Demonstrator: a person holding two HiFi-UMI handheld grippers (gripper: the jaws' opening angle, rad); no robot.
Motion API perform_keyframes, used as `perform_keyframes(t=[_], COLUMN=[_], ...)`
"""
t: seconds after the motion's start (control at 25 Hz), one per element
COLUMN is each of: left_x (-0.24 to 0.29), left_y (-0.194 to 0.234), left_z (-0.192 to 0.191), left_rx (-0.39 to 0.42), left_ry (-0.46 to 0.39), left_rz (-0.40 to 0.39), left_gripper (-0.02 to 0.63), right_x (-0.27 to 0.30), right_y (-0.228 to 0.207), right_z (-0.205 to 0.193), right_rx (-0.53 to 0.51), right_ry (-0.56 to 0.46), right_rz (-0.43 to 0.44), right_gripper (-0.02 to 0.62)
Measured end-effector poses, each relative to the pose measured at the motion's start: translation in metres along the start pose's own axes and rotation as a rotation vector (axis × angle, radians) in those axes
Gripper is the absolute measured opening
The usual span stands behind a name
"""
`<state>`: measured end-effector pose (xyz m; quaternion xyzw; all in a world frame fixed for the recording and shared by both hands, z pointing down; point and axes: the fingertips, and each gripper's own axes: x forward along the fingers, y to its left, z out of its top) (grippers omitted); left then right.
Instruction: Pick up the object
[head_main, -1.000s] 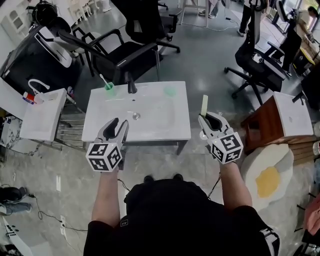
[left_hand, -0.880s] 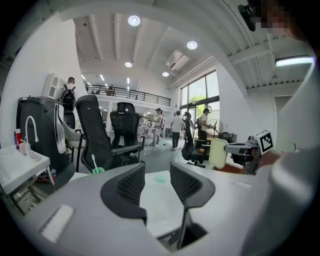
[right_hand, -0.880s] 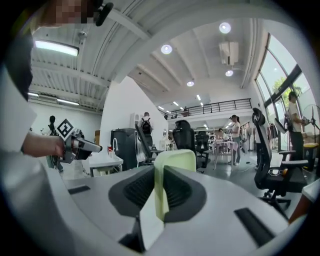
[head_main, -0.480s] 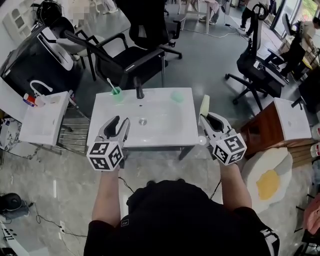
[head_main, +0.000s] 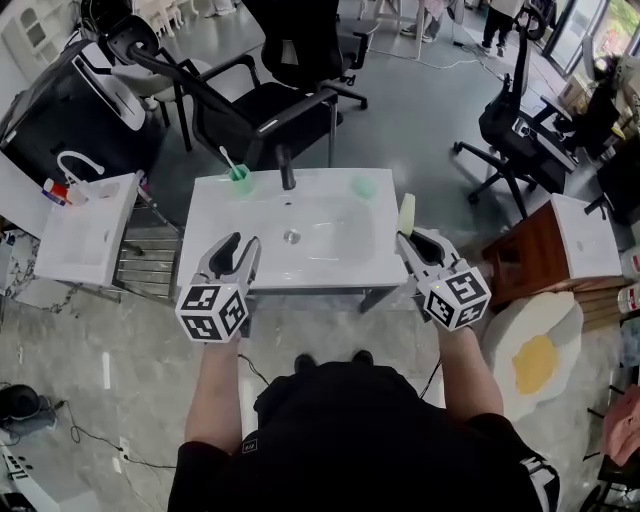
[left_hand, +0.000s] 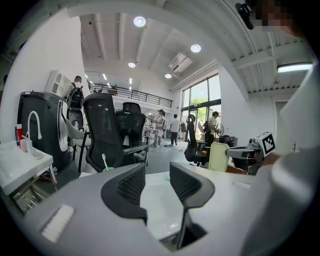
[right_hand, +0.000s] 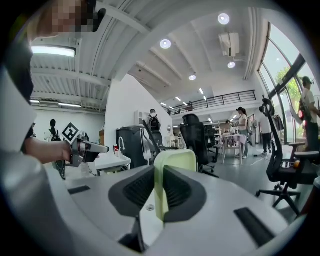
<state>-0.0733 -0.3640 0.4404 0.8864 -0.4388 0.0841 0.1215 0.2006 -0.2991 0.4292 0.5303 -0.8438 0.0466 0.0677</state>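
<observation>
Person in black with two grey grippers
A black short-sleeved top (head_main: 350, 440) sits at six o'clock, white trim at five; the left gripper (head_main: 232, 246) and right gripper (head_main: 412, 240) are pale grey with black ribbed pads (left_hand: 131, 187), each carrying a white cube (head_main: 211, 312) of black square markers.

On my right gripper (right_hand: 159, 172), ribbed black pads (right_hand: 141, 189): matt rubber; pale green flat slab (right_hand: 175, 161): smooth matt plastic; white sink top (head_main: 210, 220): glossy ceramic.

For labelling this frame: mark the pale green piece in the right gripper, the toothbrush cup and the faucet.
pale green piece (right_hand: 175, 161), right gripper view, its top edge above the jaws.
toothbrush cup (head_main: 240, 175), head view, its green body.
faucet (head_main: 288, 172), head view, its dark upright body.
</observation>
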Motion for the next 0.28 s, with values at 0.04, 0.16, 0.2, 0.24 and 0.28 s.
perform_keyframes(t=[0.04,0.16,0.2,0.24,0.28], left_x=[-0.001,-0.005,-0.006,-0.007,-0.008], left_y=[0.003,0.010,0.013,0.015,0.018], left_z=[-0.002,-0.005,-0.005,-0.005,-0.006], left_rx=[-0.003,-0.007,-0.006,-0.006,-0.006], left_ry=[0.002,0.005,0.006,0.006,0.006], left_rz=[0.002,0.004,0.004,0.004,0.004], left_gripper=[0.161,0.160,0.158,0.158,0.158], right_x=[0.002,0.006,0.007,0.009,0.011], right_y=[0.002,0.009,0.011,0.013,0.016], right_z=[-0.001,-0.003,-0.003,-0.003,-0.003], right_rx=[0.001,0.008,0.010,0.012,0.014], right_ry=[0.003,0.006,0.005,0.005,0.005], right_rz=[0.002,0.004,0.005,0.007,0.008], right_gripper=[0.061,0.061,0.061,0.061,0.061])
